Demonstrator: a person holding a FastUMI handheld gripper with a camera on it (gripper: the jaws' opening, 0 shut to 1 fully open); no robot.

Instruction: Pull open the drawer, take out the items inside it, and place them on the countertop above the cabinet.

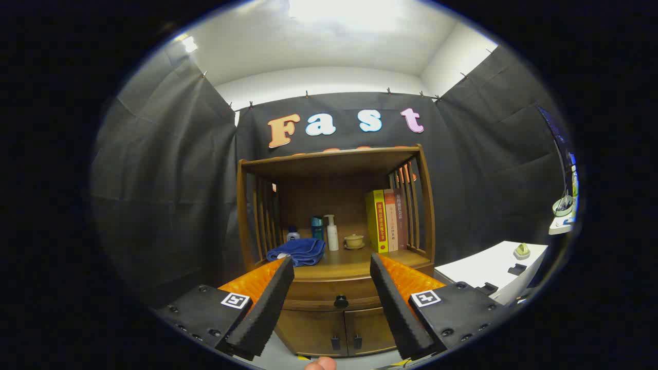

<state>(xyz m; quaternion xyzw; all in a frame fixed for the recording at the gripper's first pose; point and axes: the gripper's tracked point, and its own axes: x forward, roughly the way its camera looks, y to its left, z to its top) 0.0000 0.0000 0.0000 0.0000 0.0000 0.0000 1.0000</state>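
Fingers: hand-held gripper point(332, 280) nearest the lens, its two black ribbed fingers point(267, 308) spread wide apart, gripping nothing; a fingertip of the person's hand point(320, 364) shows just below them.
Drawer: shut, in the wooden cabinet point(334, 318) directly ahead, seen between the two fingers; front flush with the cabinet face.
Knob: small dark drawer knob point(340, 301) at the middle of the drawer front, in the gap between the fingers but beyond their tips, not touched.
Contents: hidden while the drawer is shut; cannot tell what is inside.
Step in hand (judgement): approach and grasp the knob. Keep the gap centred on it, come in level, close both fingers squarely on it, then pull straight back along the drawer's line so it does not bind.
Doors: two lower doors point(336, 334) with small dark handles sit just under the drawer; aim above them.
Counter: the counter point(339, 259) just above the drawer carries a folded blue cloth point(298, 252), bottles point(332, 232), a small lidded cup point(354, 240) and upright books point(386, 221).
Open room: bare wood at the front middle and front right of the counter looks the best landing spot.
Edges: slatted side rails point(411, 205) and a roof board point(329, 160) box the counter in, so entry is from the front only.
Surroundings: white table point(488, 267) near the cabinet's right side may limit swing that way.
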